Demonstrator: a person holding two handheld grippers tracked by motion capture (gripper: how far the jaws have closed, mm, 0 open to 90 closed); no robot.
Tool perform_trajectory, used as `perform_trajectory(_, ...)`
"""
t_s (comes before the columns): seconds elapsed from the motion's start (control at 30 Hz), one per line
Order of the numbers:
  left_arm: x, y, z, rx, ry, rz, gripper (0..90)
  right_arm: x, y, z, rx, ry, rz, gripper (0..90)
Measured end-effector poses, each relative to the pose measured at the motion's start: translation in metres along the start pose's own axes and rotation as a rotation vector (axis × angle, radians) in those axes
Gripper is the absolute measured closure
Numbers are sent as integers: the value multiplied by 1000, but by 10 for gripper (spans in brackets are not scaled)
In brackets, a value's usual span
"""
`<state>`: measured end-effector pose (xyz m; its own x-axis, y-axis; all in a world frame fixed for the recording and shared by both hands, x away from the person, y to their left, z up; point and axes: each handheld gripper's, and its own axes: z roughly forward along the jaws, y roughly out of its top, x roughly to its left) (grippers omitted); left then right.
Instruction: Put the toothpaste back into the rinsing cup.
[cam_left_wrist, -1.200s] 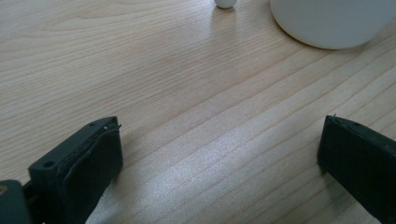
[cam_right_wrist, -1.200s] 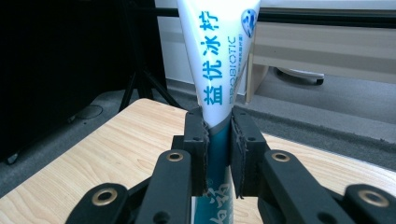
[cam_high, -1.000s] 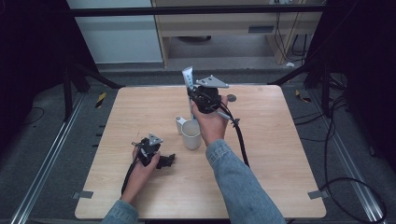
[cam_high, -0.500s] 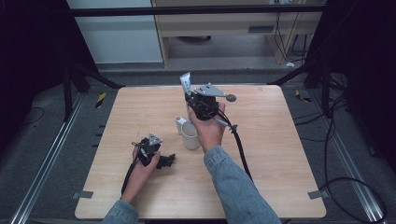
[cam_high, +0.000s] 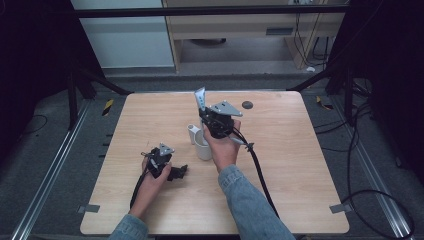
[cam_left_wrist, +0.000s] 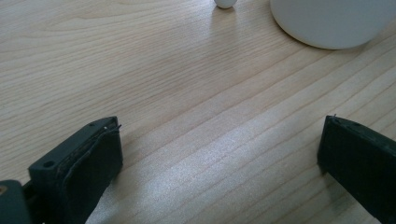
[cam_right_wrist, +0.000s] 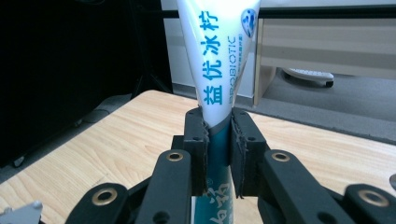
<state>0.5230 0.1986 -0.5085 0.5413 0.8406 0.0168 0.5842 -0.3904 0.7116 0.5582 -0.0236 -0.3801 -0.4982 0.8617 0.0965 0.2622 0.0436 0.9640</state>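
A white toothpaste tube (cam_high: 200, 99) with blue print stands nearly upright, flat end up, and my right gripper (cam_high: 212, 121) is shut on its lower part. In the right gripper view the two pads (cam_right_wrist: 196, 140) pinch the tube (cam_right_wrist: 219, 60) from both sides. Just below and in front of it stands a white cup (cam_high: 202, 149), with a small white upright object (cam_high: 192, 133) beside it. My left gripper (cam_high: 175, 172) lies low on the wooden table (cam_high: 300, 160), left of the cup. Its jaws (cam_left_wrist: 219, 140) are open with nothing between them, and the cup (cam_left_wrist: 327, 23) shows ahead of them.
A dark round spot (cam_high: 247, 105) marks the table's far side. A black cable (cam_high: 260, 175) trails from the right gripper across the table toward the near edge. Bare wood lies to the left and right of the hands. Metal rails and dark stands flank the table.
My right gripper has come down with the tube, closer to the cup. The left gripper has stayed where it was.
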Motion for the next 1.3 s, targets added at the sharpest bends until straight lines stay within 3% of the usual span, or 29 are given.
perform_trajectory(0.5, 0, 0, 0, 2, 1, 3, 0, 0, -29, 1, 13, -2, -8, 782)
perform_trajectory(1.3, 0, 0, 0, 3, -2, 4, 0, 1, -52, 5, 23, 3, -3, 781)
